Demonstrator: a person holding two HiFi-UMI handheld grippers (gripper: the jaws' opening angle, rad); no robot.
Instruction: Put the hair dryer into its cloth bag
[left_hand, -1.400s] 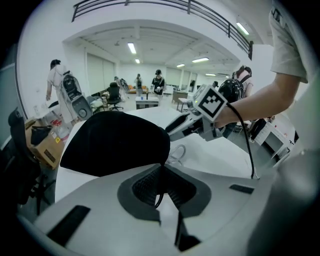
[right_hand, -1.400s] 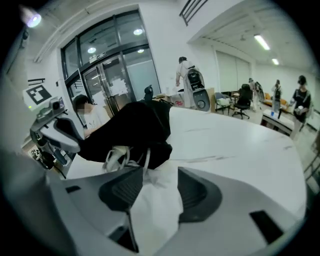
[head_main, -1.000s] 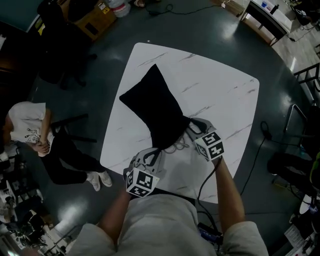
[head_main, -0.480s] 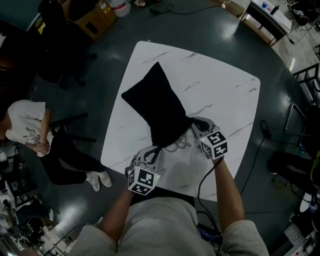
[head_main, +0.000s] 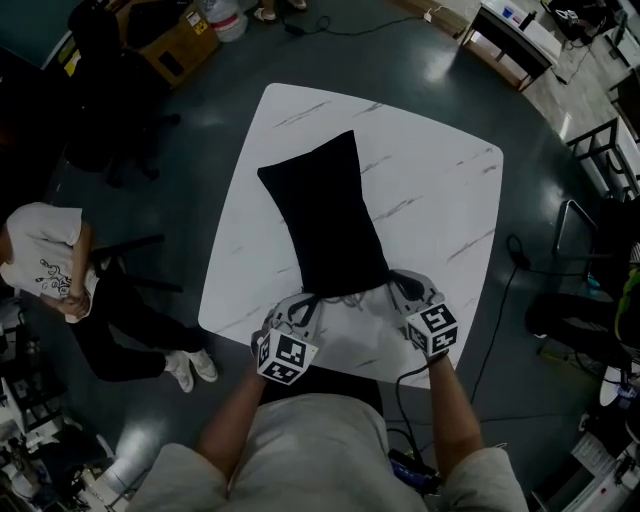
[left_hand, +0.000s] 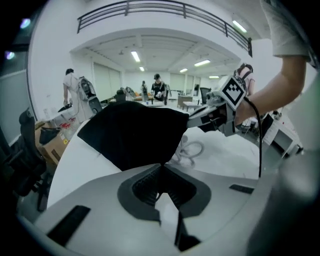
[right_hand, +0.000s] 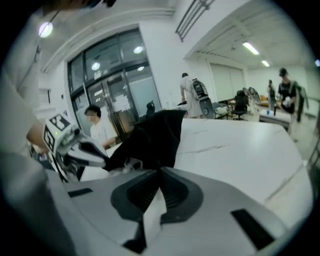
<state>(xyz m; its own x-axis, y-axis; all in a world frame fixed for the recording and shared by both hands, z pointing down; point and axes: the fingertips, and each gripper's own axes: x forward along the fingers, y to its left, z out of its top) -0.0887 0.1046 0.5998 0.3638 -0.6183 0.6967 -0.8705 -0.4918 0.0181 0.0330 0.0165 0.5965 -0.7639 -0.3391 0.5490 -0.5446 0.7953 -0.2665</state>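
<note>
The left gripper and right gripper each pinch the cloth bag at its mouth.
Head view shows the whole bag on the table; left gripper view shows white drawstring loops.

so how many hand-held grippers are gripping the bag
2: the left hand-held gripper shut on the cloth bag's near-left corner, the right hand-held gripper on its near-right corner.

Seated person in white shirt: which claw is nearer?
Left. The left claw grips the bag on the side toward the person; the right claw grips its far side.
</note>
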